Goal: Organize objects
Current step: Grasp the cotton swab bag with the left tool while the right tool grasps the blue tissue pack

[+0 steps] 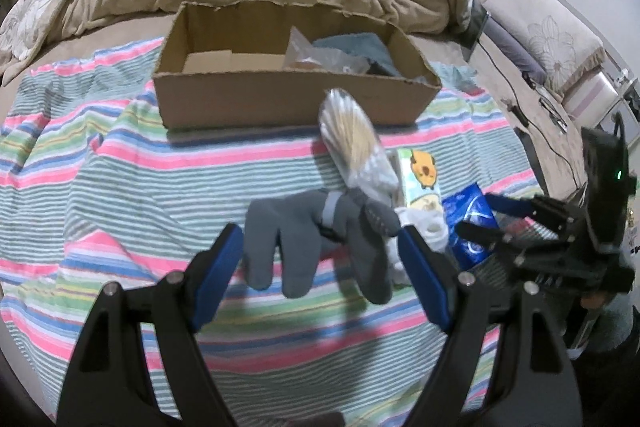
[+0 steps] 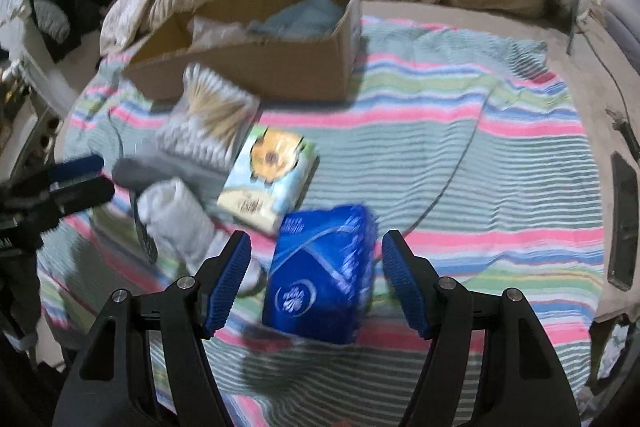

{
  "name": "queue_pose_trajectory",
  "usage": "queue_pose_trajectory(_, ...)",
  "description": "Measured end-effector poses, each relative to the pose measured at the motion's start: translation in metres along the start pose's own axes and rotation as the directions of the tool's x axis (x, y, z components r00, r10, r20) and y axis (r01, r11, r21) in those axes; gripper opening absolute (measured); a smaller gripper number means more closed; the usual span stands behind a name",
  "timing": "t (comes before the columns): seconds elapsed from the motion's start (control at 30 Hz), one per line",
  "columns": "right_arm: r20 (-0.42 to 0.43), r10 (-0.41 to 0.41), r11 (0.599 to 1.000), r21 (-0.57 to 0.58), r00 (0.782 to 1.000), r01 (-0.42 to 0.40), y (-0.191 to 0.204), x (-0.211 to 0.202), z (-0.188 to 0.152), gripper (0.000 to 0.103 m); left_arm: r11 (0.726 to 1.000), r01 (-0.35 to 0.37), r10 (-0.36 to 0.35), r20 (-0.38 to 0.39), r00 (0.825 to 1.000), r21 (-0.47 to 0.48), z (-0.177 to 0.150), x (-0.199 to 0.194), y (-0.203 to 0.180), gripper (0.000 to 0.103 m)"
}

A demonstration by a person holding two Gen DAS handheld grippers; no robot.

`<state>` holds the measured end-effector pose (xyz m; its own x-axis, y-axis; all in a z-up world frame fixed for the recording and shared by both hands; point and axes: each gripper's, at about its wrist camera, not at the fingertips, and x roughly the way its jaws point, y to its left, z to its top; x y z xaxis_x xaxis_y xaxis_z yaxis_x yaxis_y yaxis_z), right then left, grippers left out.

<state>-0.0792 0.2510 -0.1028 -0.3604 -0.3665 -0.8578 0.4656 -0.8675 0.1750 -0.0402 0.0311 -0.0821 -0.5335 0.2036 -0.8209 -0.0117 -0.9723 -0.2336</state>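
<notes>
Right wrist view: right gripper (image 2: 314,281) stood spread wide, holding nothing, its blue pads either side of the blue packet (image 2: 324,275) without visibly touching it.
Blue packet, axis: long side ran away from the gripper toward the far edge of the striped towel (image 2: 460,163), roughly in line with the fingers; the picture was blurred.
Nearer arm: judged to be the right, since the packet lay between its jaws.
Left wrist view: left gripper (image 1: 322,265) was likewise released and empty, with the grey glove (image 1: 304,243) just ahead between its pads, fingers pointing back at the camera.
Beyond the packet: cartoon-printed carton (image 2: 270,173), white sock roll (image 2: 180,223), and cotton-swab bag (image 2: 212,115), clustered close together.
Destination: cardboard box (image 2: 256,67) near the towel's far edge, already holding a blue cloth (image 2: 304,15).
</notes>
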Motion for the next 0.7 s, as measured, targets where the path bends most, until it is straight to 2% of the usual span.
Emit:
queue_pose_trajectory(0.2,-0.040,0.011,1.000,-0.025,0.999,-0.012,0.002,0.017,-0.011,0.069,0.999,0.007,-0.007,-0.004,1.000,0.032,0.006,0.002,-0.010,0.081)
queue_pose_trajectory(0.27,-0.027,0.001,1.000,-0.028,1.000,-0.001,0.000,0.015,-0.012,0.055,0.999,-0.002,0.002,-0.003,1.000,0.042,0.010,0.004,-0.013,0.081)
queue_pose_trajectory(0.33,-0.016,0.013,1.000,-0.018,1.000,-0.013,-0.007,0.012,-0.012,0.049,0.999,-0.007,0.007,0.000,1.000,0.047,0.016,0.008,-0.017,0.081)
queue_pose_trajectory(0.47,0.007,0.103,0.995,0.020,0.995,-0.103,-0.024,0.004,-0.014,0.035,0.997,0.010,-0.010,0.003,1.000,0.073,0.026,0.019,-0.025,0.081)
queue_pose_trajectory(0.57,0.037,0.145,0.988,0.045,0.989,-0.146,-0.033,-0.003,-0.010,0.029,0.997,-0.002,0.003,-0.010,1.000,0.082,0.035,0.032,-0.029,0.079)
queue_pose_trajectory(0.7,0.081,0.159,0.986,0.038,0.984,-0.163,-0.036,-0.015,-0.008,0.025,0.997,-0.016,0.018,-0.027,0.999,0.075,0.044,0.049,-0.031,0.076)
